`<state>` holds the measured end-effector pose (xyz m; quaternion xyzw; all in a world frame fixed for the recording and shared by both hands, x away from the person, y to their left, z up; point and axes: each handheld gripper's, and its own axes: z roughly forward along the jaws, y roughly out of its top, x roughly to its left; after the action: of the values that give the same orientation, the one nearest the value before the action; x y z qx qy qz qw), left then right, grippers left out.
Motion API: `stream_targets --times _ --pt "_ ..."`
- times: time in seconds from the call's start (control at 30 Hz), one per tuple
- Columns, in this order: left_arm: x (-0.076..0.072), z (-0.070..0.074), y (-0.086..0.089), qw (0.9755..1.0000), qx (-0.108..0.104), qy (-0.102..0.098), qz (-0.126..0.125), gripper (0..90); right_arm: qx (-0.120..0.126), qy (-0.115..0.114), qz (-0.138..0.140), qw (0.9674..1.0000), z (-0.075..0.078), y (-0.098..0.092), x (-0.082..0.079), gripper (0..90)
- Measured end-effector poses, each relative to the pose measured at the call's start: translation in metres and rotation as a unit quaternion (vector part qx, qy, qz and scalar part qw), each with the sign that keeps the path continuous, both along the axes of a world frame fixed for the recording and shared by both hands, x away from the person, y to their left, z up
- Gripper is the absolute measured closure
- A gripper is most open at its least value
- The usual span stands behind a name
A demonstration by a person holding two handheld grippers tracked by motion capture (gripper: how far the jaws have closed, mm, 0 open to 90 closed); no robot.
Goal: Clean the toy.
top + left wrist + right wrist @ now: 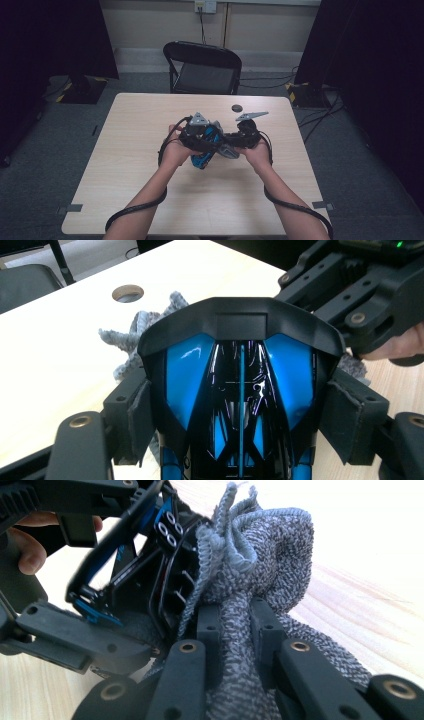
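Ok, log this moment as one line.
left gripper shut on blue toy car | right gripper shut on grey cloth | cloth against car

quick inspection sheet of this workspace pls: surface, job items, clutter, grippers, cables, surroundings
Surface: light wood table, with a round hole in the top.
Job's things: blue and black toy car held above the table; grey knitted cloth bunched against the car's end.
Clutter: small dark round thing on the far part of the table, too small to identify.
Grippers: left gripper clamped across the car's body; right gripper pinched shut on the cloth.
Cables: one black cable trails from each gripper along the forearm; more cables on the floor at the right.
Surroundings: black folding chair behind the table, wall socket above it, dark curtains at both sides.
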<state>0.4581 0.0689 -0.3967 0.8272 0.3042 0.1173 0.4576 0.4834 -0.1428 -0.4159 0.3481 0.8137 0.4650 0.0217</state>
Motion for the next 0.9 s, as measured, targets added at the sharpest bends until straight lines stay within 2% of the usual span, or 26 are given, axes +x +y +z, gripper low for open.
stream_targets --times 0.37,0.57,0.9 --pt "0.002 0.004 0.0 0.9999 -0.01 -0.004 0.005 25.3 0.006 0.008 0.009 0.9999 -0.008 0.004 -0.006 79.2" --pt "0.004 0.005 0.001 0.9998 -0.016 -0.004 0.011 25.3 0.006 0.018 0.023 0.9996 -0.021 0.012 -0.012 79.2" --pt "0.007 0.006 0.004 0.9997 -0.017 -0.004 0.019 25.3 0.023 0.038 0.033 0.9985 -0.037 0.019 -0.019 79.3"
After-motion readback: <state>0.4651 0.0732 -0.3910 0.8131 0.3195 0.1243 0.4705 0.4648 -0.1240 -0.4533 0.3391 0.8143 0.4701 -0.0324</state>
